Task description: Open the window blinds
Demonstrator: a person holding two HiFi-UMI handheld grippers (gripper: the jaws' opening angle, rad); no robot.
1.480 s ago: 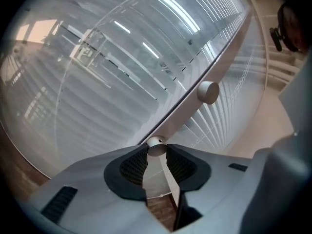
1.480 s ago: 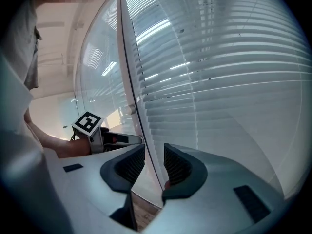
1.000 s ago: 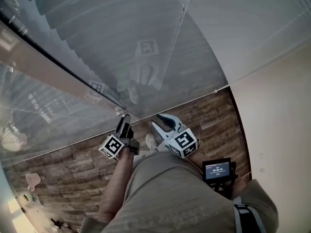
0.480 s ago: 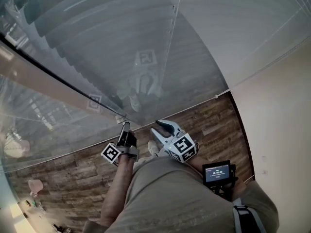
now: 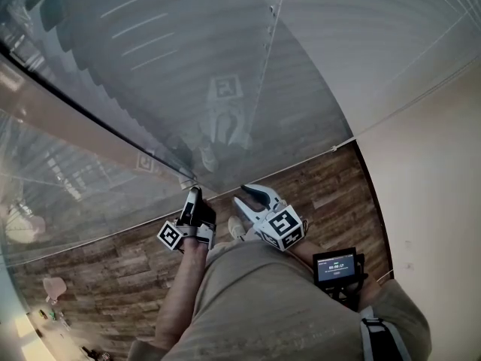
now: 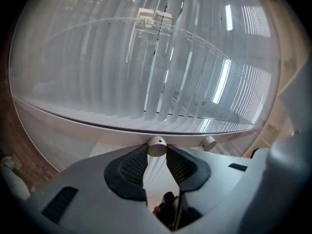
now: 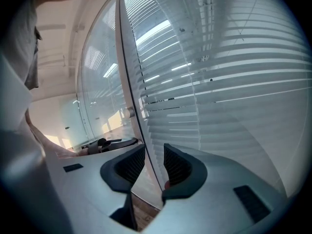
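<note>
White round knob (image 6: 157, 145) on window frame sits clenched between pads of left claw (image 6: 157, 154), straight ahead at tips. Second knob (image 6: 208, 142) just beside, untouched. Blinds (image 6: 161, 72) behind glass, slats look near closed. Knob axis lies along claw, so wrist roll likely next. Left forearm outstretched, claw about level. Right claw (image 7: 154, 162) released, empty, beside it.

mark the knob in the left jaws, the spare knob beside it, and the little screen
gripped knob (image 6: 156, 146), left gripper view, round end face
spare knob (image 6: 208, 143), left gripper view, round end face
screen (image 5: 336, 264), head view, lit display
</note>
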